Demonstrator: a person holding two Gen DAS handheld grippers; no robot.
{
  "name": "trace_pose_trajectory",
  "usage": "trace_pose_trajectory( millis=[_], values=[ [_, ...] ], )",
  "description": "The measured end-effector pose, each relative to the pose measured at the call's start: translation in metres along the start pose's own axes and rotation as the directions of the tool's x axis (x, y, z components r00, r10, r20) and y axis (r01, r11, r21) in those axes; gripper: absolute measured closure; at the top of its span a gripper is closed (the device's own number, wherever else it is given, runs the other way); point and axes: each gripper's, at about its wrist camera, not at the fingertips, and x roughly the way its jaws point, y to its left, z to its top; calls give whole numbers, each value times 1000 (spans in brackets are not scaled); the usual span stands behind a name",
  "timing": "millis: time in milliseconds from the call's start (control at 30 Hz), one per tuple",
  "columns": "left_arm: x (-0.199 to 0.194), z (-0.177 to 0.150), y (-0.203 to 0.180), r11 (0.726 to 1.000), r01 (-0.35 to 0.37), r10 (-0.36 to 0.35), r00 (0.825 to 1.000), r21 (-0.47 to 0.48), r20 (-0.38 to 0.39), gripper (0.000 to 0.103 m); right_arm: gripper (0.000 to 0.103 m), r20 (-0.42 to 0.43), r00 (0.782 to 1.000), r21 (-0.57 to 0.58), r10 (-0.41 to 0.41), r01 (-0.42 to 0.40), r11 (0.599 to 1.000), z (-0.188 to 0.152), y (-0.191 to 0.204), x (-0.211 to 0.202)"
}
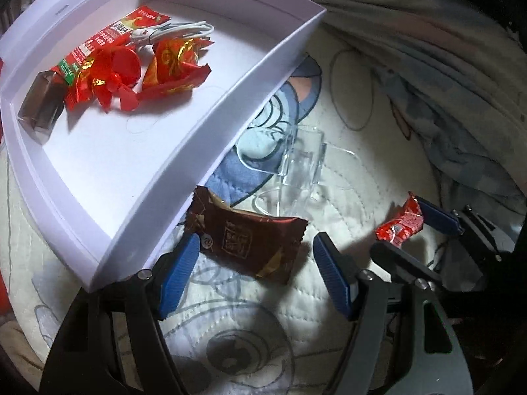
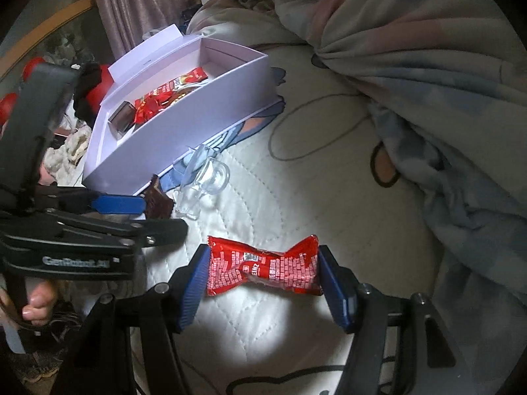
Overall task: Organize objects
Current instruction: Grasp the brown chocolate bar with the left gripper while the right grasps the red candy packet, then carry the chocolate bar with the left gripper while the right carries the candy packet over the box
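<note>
Right hand-held gripper [image 2: 263, 271] angled downward, clamped on red packet [image 2: 263, 268], left hand-held gripper [image 1: 253, 256] open astride brown packet [image 1: 247, 243]

Red packet [image 2: 263, 270] pinched; brown packet [image 1: 247, 242] — beside box [image 1: 210, 151].

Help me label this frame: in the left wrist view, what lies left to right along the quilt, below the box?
Brown packet between the left tongs, then clear plastic stand, then red packet in the right tongs.

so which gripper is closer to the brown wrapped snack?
Left. The left gripper straddles the brown wrapped snack, jaws open. The right gripper sits off to its side, clamped on the red packet.
</note>
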Motion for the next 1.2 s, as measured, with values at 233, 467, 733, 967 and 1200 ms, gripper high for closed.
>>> trace_pose_trajectory(
  millis=[233, 467, 733, 967, 1200],
  values=[
    [-1, -7, -3, 999, -37, 35, 999, 39, 34, 48, 38, -9, 1000, -1, 20, -20, 1000, -1, 1, 5],
    [-10, -10, 9, 999, 55, -54, 998, -4, 38, 76, 38, -7, 999, -2, 33, -33, 999, -1, 5, 4],
    [-17, -22, 3, 997, 71, -72, 997, 37, 34, 82, 38, 5, 999, -28, 54, -54, 998, 1, 20, -4],
    [-39, -26, 12, 994, 106, -107, 993, 26, 58, 93, 38, 18, 998, -39, 57, -57, 998, -1, 35, -18],
    [-66, -42, 20, 995, 91, -95, 992, 42, 87, 93, 38, 31, 998, -77, 62, -60, 995, -1, 58, -36]
  ],
)
